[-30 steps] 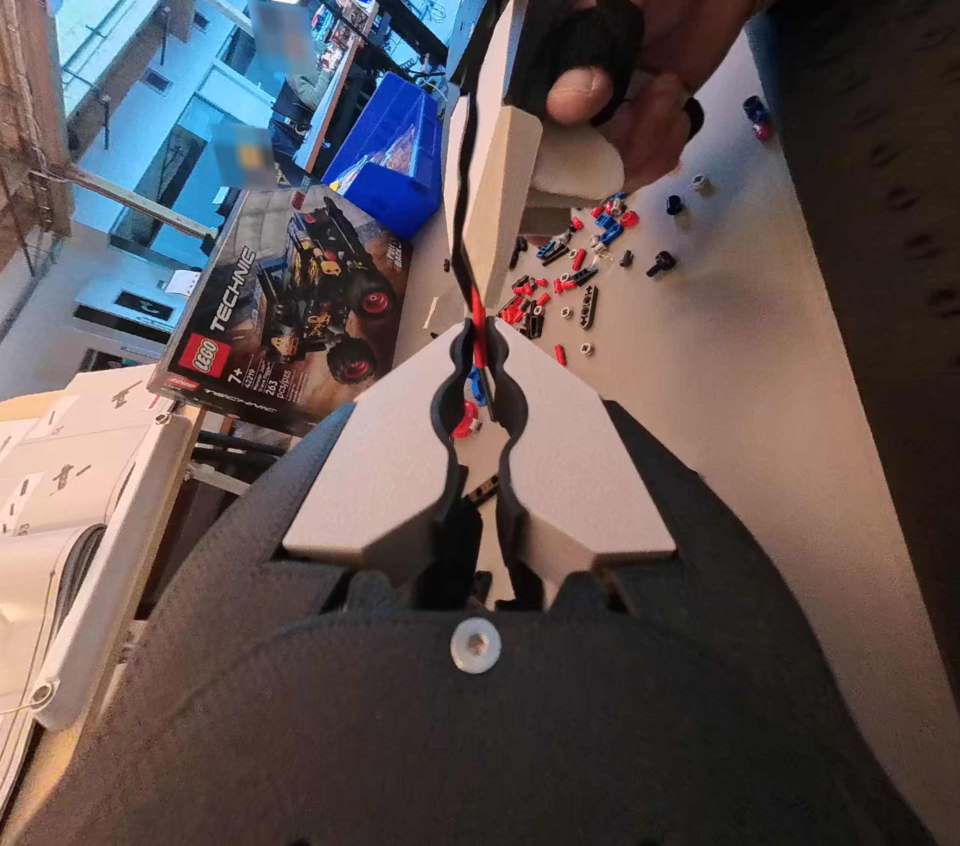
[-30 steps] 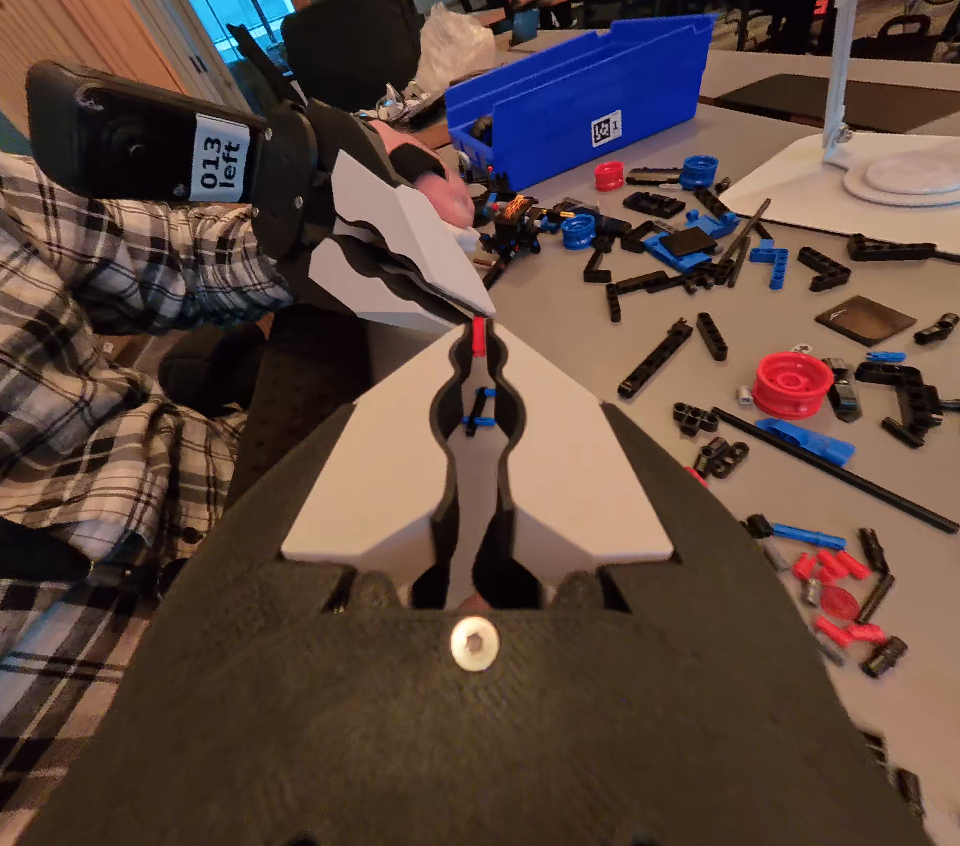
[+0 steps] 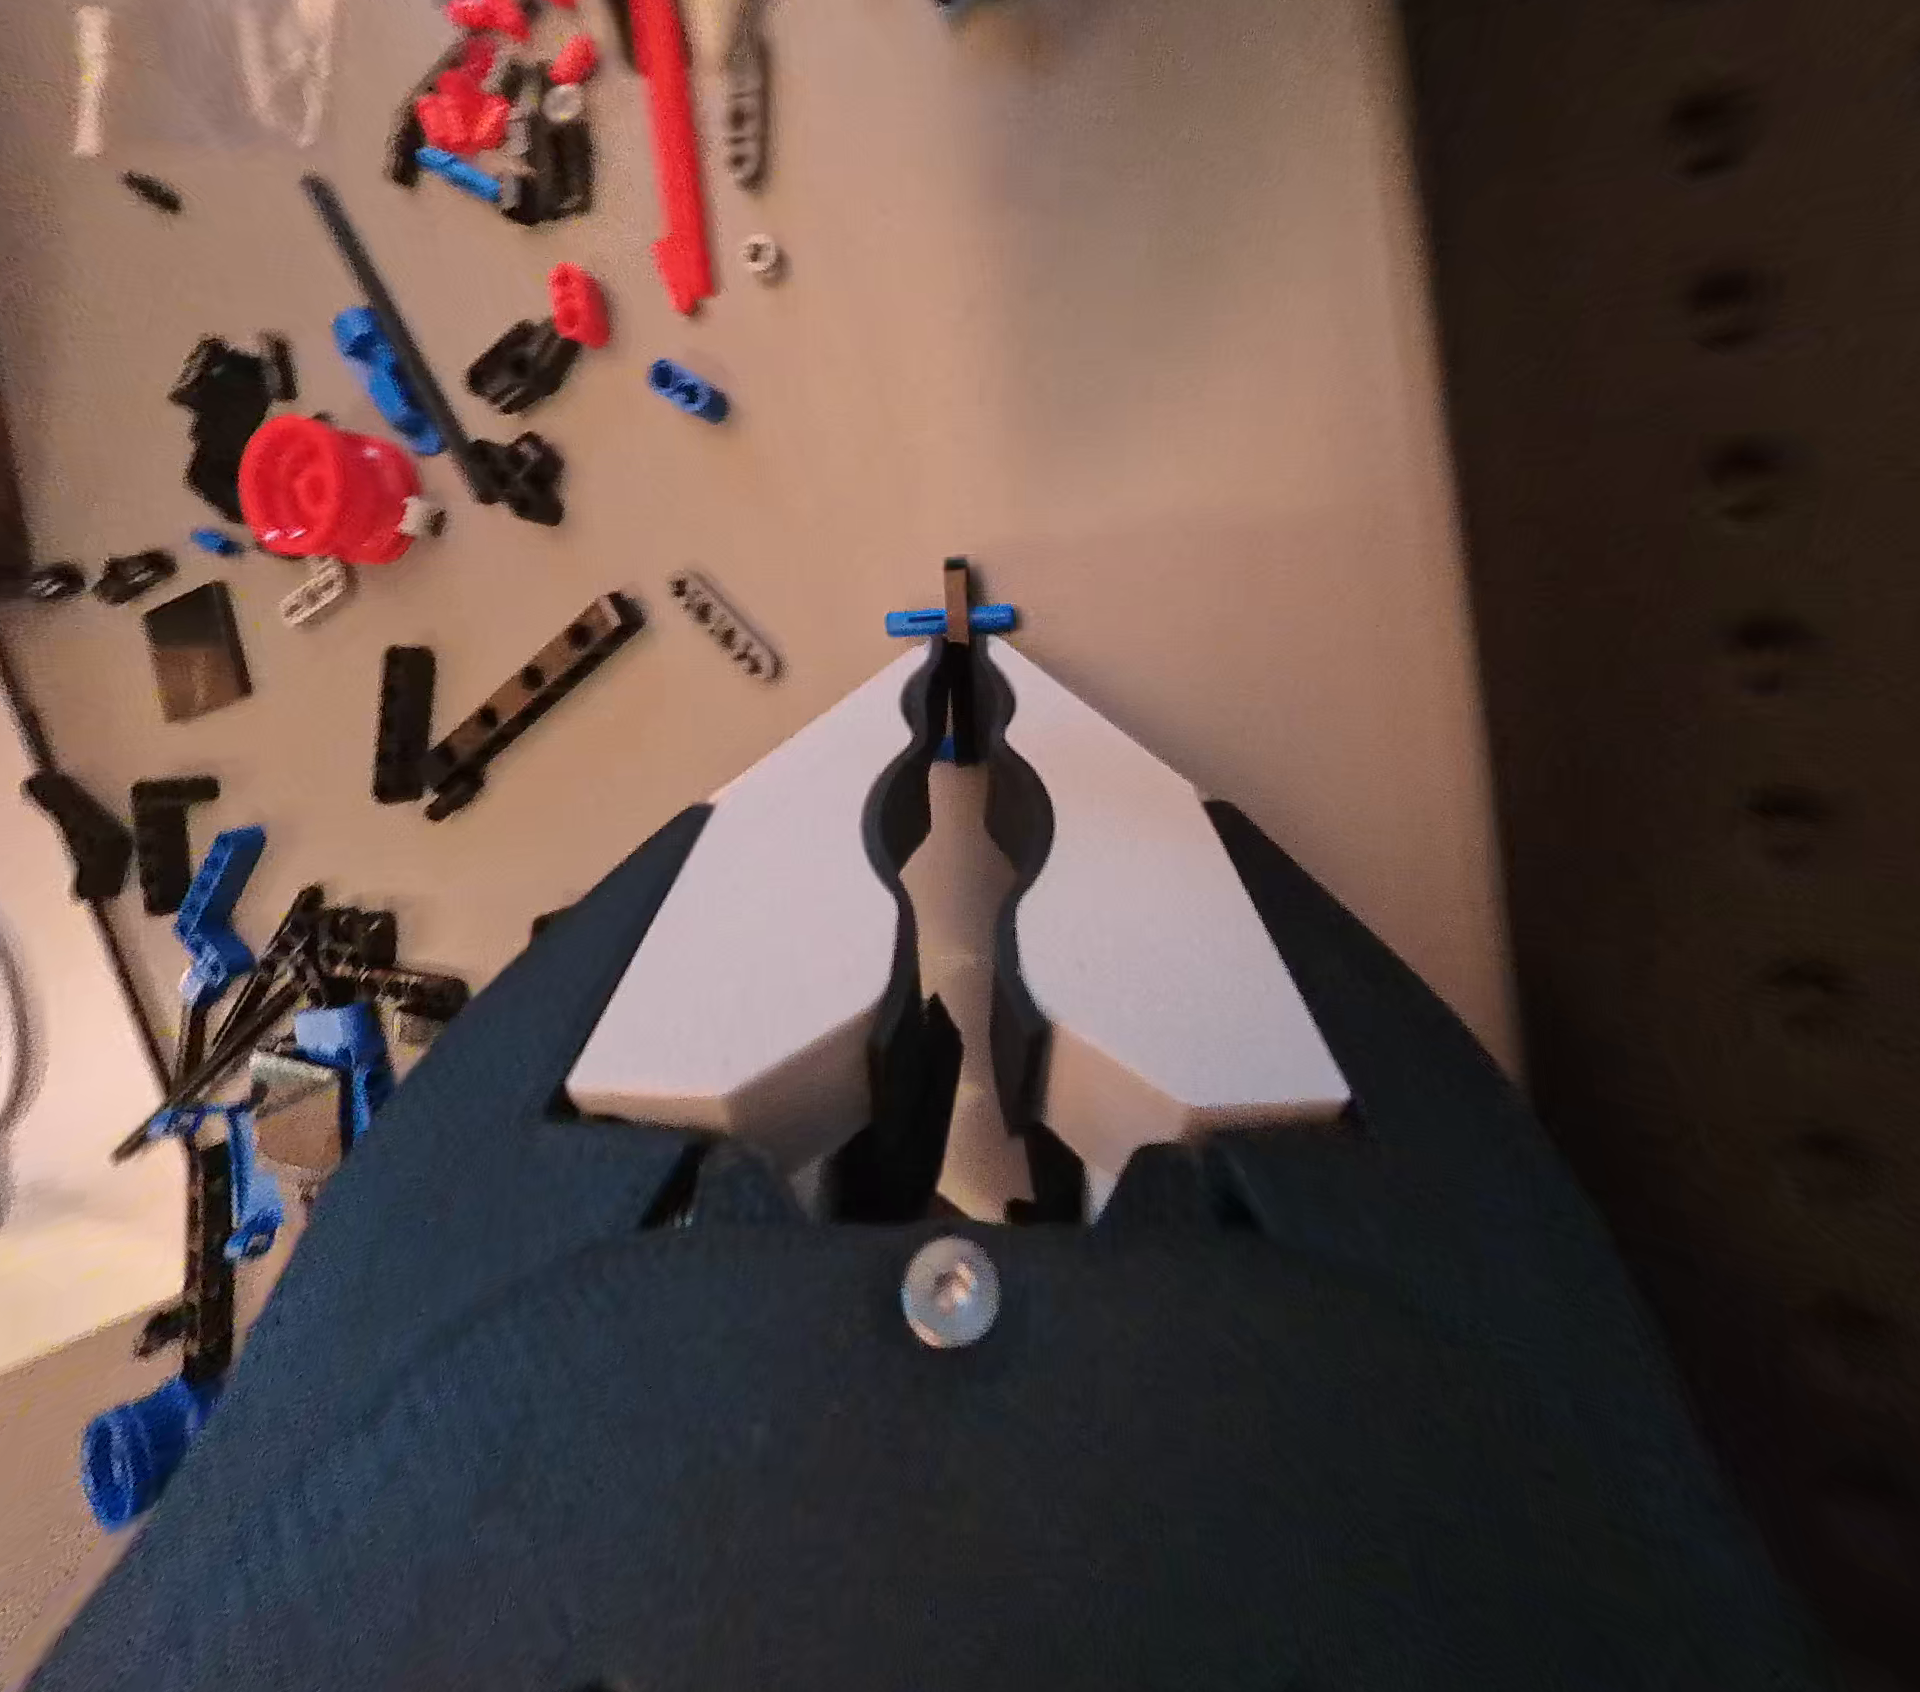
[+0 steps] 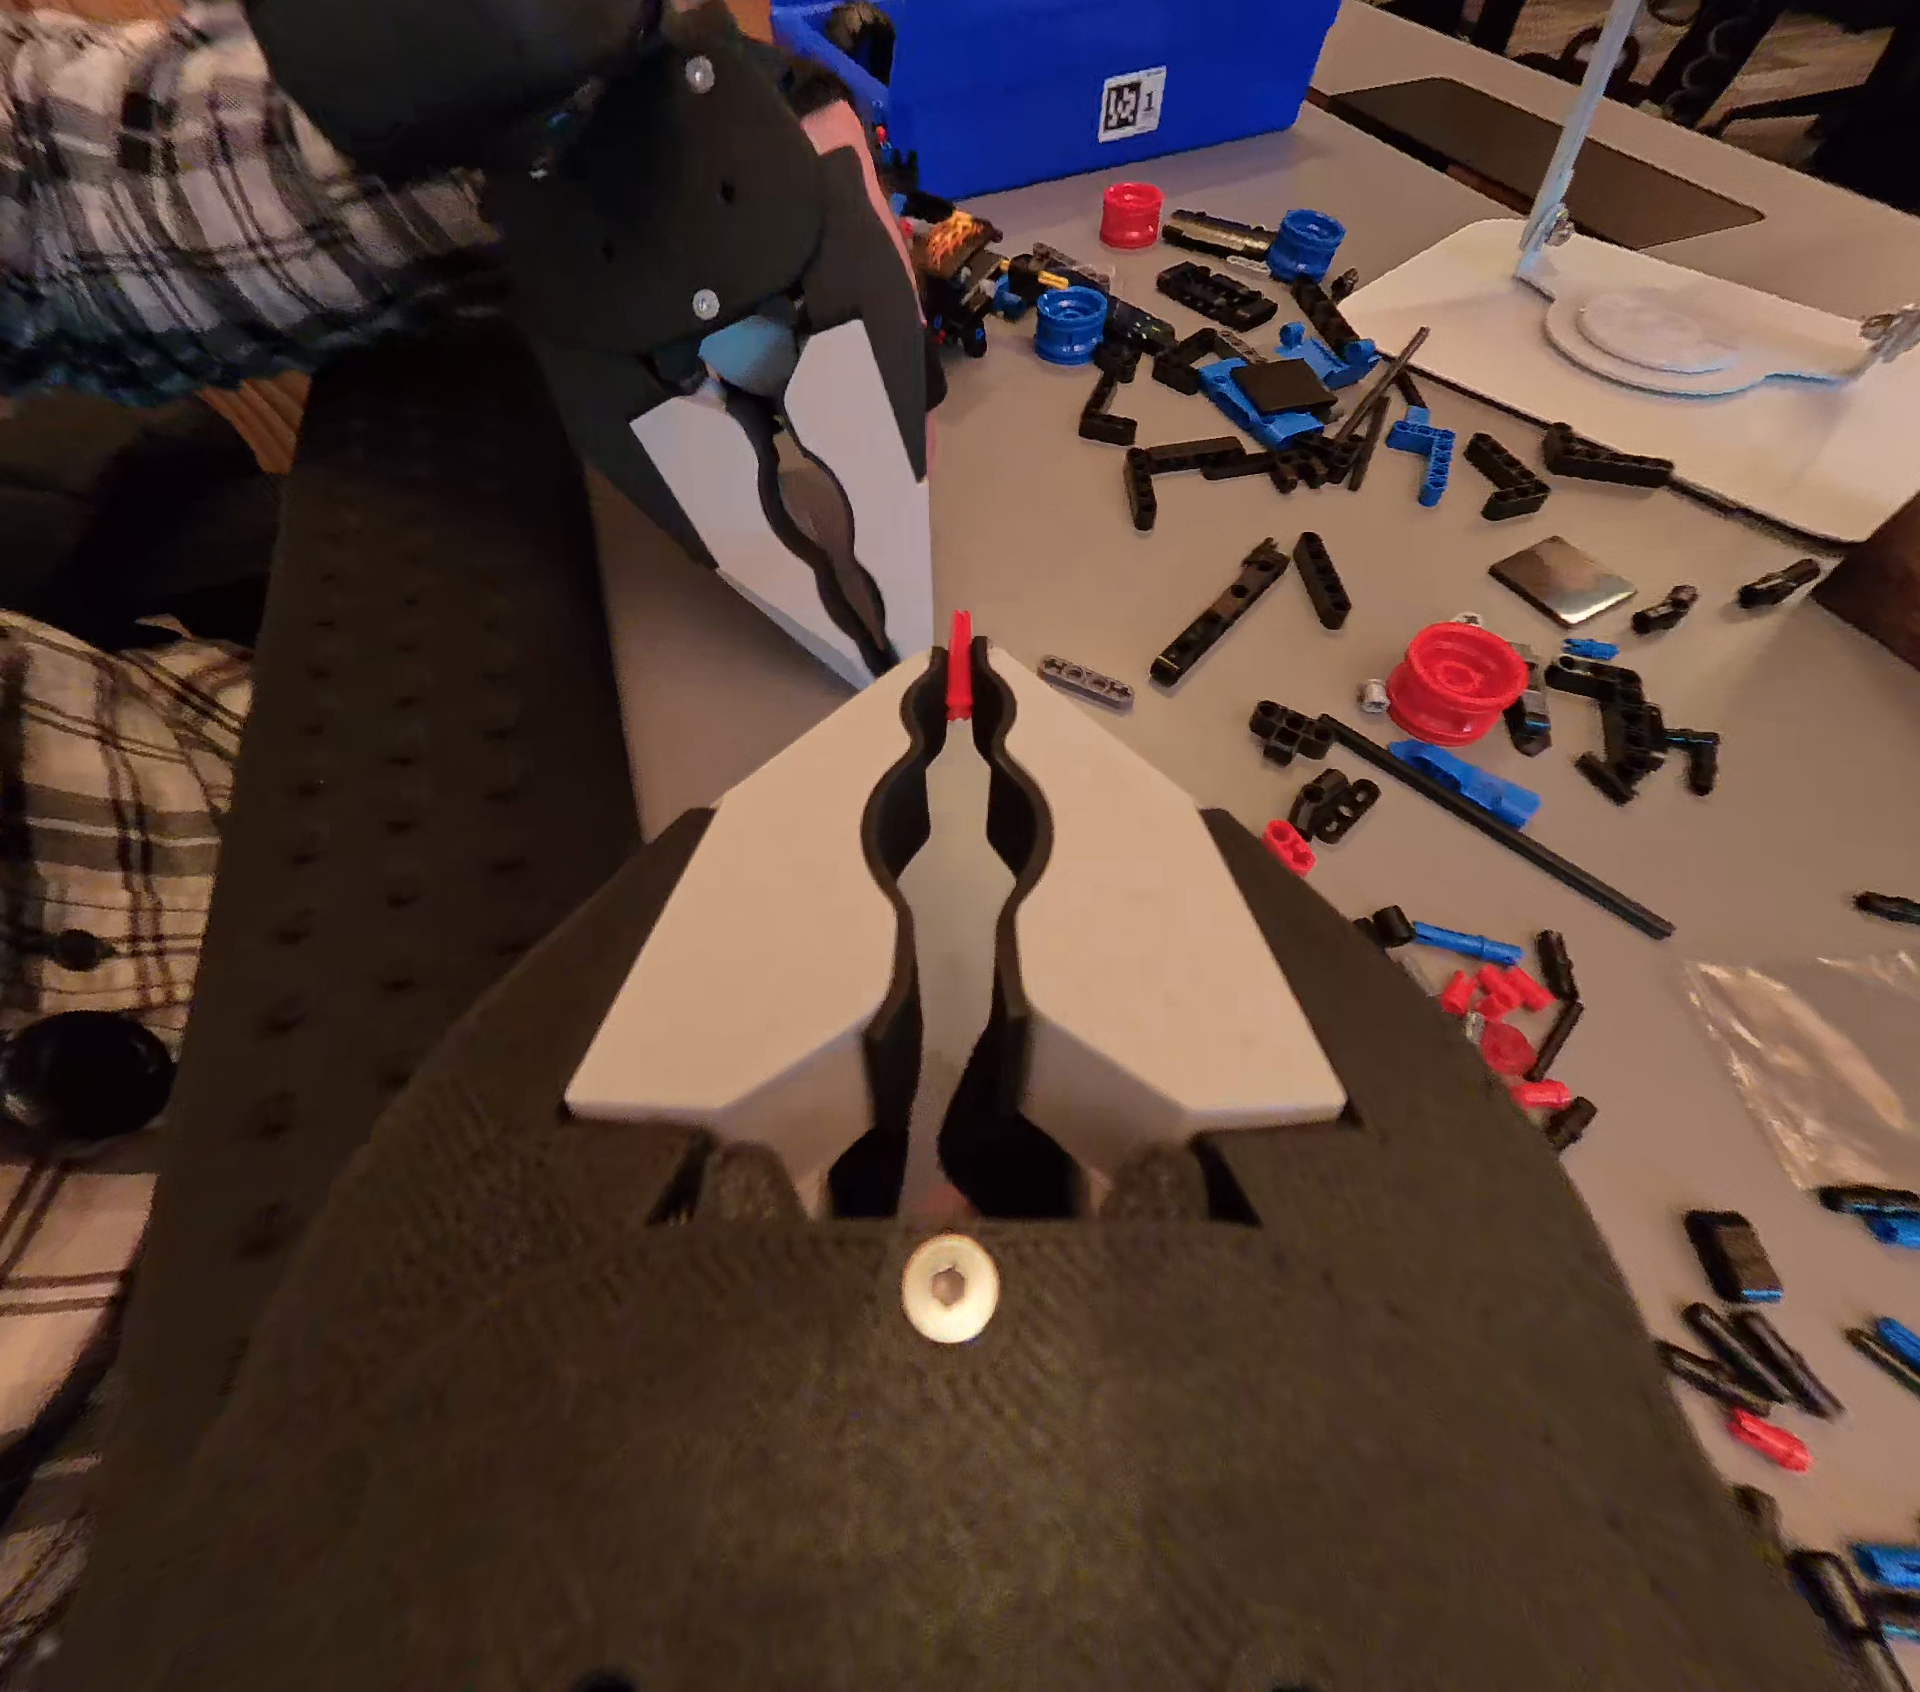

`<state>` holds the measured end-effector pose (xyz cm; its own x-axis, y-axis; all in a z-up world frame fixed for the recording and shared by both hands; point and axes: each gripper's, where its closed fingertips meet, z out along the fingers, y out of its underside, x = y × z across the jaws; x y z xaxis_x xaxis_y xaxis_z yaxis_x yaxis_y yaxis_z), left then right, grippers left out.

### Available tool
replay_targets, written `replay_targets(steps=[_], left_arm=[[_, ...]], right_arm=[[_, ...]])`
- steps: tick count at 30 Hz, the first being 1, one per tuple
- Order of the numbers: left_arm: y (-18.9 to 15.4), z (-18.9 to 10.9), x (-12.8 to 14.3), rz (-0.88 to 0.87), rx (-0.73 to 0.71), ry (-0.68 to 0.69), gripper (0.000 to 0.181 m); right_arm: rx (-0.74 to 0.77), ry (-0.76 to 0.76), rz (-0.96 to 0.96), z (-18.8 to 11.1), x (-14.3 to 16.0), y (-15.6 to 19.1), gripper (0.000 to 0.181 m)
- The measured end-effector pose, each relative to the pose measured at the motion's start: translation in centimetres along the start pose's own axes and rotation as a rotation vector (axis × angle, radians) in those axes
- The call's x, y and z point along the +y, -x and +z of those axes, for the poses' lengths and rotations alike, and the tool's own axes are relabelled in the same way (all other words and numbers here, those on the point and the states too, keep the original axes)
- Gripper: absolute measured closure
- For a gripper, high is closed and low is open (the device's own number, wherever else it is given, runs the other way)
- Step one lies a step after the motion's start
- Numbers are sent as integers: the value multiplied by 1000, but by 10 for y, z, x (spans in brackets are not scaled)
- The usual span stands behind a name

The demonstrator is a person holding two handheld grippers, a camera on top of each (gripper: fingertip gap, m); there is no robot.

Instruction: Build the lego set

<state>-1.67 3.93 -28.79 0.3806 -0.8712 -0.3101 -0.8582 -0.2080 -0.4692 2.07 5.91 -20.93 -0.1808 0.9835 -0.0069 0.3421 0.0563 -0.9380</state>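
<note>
Your left grey-and-black two-finger gripper (image 3: pixel 954 640): fingers pinched together, tips angled down. Your right grey-and-black two-finger gripper (image 4: pixel 958 655): fingers pinched together, tips close beside the left's.

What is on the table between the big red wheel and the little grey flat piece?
In the right wrist view, a long black beam and a shorter black beam lie between the big red wheel and the grey flat piece.

Glossy plastic red wheel (image 4: pixel 1452 682) on a smooth matt desk (image 4: pixel 1143 811); checked cloth sleeve (image 4: pixel 208 188), rough-grained black gripper shell
</note>
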Motion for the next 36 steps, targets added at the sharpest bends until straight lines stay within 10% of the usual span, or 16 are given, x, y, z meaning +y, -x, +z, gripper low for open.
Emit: replay_targets(steps=[12,36], left_arm=[[32,-23,-53,-637,14,-481,181],[50,-34,-70,-725,-126,-613,181]], right_arm=[[294,88,-276,-1,5,-4,181],[555,76,-385,-10,-12,-22,181]])
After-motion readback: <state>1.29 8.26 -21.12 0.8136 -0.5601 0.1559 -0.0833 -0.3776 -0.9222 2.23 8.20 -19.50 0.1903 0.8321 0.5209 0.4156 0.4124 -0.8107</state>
